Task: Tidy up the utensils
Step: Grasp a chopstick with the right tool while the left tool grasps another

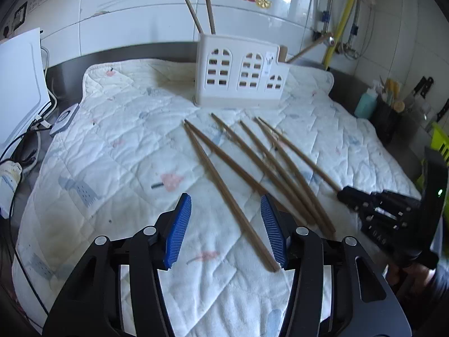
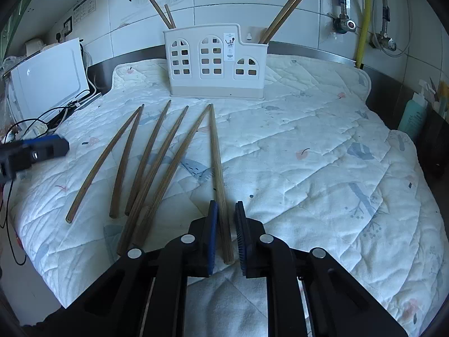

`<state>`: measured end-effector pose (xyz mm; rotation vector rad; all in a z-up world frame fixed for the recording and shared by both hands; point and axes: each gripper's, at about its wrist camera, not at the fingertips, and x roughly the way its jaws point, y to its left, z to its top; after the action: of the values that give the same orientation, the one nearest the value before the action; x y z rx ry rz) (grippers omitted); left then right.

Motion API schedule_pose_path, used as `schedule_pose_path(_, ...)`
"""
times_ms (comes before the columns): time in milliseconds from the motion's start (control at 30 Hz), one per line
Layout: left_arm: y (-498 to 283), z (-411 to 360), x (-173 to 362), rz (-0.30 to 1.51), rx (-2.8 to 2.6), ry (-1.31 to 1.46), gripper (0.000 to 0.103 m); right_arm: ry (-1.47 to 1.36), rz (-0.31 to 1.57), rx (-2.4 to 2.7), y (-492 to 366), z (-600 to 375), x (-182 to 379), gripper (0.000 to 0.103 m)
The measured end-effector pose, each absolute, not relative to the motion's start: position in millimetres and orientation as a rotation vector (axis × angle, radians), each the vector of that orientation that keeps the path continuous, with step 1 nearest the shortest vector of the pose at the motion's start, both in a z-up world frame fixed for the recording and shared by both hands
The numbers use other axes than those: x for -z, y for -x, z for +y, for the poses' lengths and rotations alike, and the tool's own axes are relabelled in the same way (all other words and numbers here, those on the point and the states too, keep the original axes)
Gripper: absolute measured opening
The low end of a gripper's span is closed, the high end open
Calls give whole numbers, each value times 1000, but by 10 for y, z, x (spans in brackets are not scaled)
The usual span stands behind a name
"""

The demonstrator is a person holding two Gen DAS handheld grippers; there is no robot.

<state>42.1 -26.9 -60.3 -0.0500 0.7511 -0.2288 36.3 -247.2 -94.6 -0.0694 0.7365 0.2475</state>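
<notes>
Several brown chopsticks point(image 1: 269, 168) lie fanned on a white quilted mat point(image 1: 126, 140). My left gripper point(image 1: 226, 198) hangs open low over their near ends, with the leftmost chopstick point(image 1: 224, 185) running between its blue pads, close to the right one. In the right wrist view my right gripper point(image 2: 226, 204) is shut on the near end of the rightmost chopstick point(image 2: 217, 154), which still rests on the mat point(image 2: 308, 154). A white house-shaped utensil holder point(image 2: 216, 64) stands at the back of the mat with chopsticks point(image 2: 280, 16) upright in it.
A white appliance point(image 2: 50, 78) with tangled cables sits left of the mat. A teal bottle point(image 2: 412, 118) and a dark container point(image 1: 387, 123) stand at the right. A tiled wall with pipes point(image 2: 364, 14) rises behind the steel counter edge.
</notes>
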Motion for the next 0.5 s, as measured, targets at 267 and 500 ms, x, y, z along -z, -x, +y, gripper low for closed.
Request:
schedule_pose_path(267, -436, -418, 836, 803, 266, 118, 26, 46, 709, -244, -287, -2523, 850, 7)
schedule_pose_path(500, -475, -443, 990, 824, 192, 175, 13, 37, 667, -247, -217, -2530, 672, 7)
